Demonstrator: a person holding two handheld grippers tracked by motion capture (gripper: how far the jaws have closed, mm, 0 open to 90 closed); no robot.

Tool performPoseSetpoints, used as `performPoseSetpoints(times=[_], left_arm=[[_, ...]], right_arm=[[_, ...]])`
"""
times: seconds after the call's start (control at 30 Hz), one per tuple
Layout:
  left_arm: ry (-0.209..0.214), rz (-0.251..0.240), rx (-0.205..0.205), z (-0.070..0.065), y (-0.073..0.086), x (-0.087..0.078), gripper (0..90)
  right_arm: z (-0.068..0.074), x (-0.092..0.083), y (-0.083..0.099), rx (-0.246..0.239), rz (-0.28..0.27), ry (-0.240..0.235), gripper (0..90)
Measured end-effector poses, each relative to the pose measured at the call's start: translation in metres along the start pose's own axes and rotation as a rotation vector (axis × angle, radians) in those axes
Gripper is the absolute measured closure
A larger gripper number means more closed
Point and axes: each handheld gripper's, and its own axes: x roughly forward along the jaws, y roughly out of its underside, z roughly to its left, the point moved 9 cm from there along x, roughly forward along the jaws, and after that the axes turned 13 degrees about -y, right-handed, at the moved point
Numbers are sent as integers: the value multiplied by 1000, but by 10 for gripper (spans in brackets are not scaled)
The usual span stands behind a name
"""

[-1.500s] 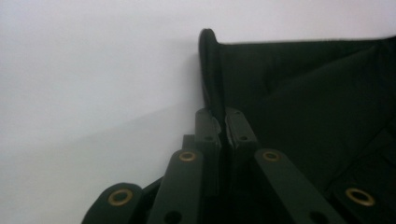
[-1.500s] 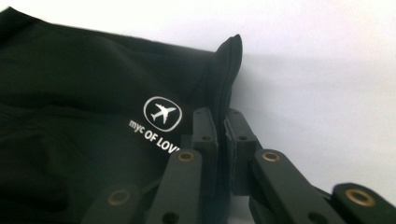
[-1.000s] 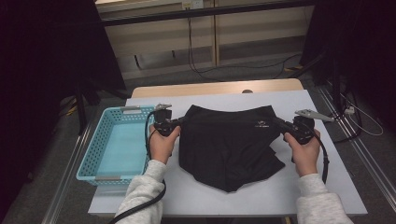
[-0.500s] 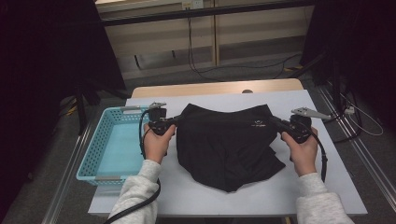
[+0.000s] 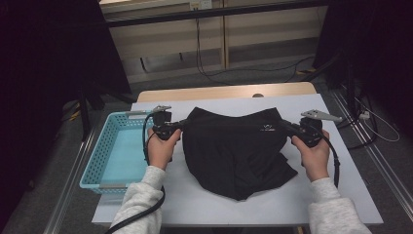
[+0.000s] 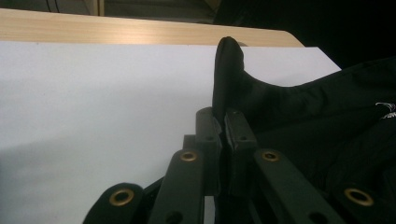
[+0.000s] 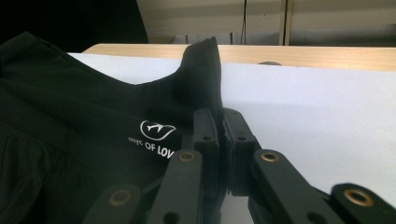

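both grippers are clamped on the black shorts [image 5: 236,148], one at each end of the waistband: left gripper [image 5: 179,126] pinching the left corner, right gripper [image 5: 287,127] pinching the right, jaws nearly closed with a fold of cloth [image 6: 229,70] standing up between the pads in the left gripper view and the same kind of pinch [image 7: 203,74] in the right gripper view. shorts lie spread on the white table [image 5: 341,185], waistband stretched toward the far side, legs bunched toward me, small white logo [image 7: 156,129] near my right jaws. blue basket [image 5: 109,151] sits just left of the garment, beside my left hand [image 5: 160,148]. i read this as the flattening or fold stage, waist held taut, nothing folded over yet. next move, as i judge it, needs both hands travelling together at even tension, either lifting the band to shake the legs flat or bringing it over toward me; uneven pull would skew the cloth or slip a corner.
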Motion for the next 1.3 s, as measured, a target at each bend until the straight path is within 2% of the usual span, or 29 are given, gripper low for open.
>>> performPoseSetpoints(times=[0.27, 0.73, 0.87, 1.0, 1.1, 1.13, 1.17, 1.2, 1.23, 1.27, 1.3], left_arm=[[1, 7, 4, 0, 0, 0, 862], [9, 8, 2, 0, -8, 1, 862], [10, 19, -13, 7, -20, 9, 862], [30, 5, -42, 11, -49, 18, 862], [13, -54, -56, 12, -85, 29, 862], [11, -94, -41, 11, -96, 33, 855], [-17, -113, -24, 10, -102, 37, 820], [-57, -106, -12, 10, -103, 42, 692], [-69, -88, -1, 8, -101, 46, 529], [-62, -67, 19, 5, -94, 49, 519], [-61, -39, 37, 1, -87, 51, 500]], right_arm=[[0, 2, 0, -2, 7, 0, 862], [-2, 5, -4, -12, 20, -9, 865], [-6, 12, -11, 1, 34, -17, 865], [-17, 28, -41, -29, 73, 13, 872], [-31, 42, -92, -28, 0, 119, 871], [-33, 47, -110, -23, -41, 143, 860], [-35, 52, -126, -38, -72, 165, 781], [-36, 57, -134, -26, -82, 172, 650], [-35, 61, -136, 6, -69, 177, 614], [-33, 62, -135, -1, -57, 186, 595], [-30, 63, -130, -22, -42, 186, 538]])
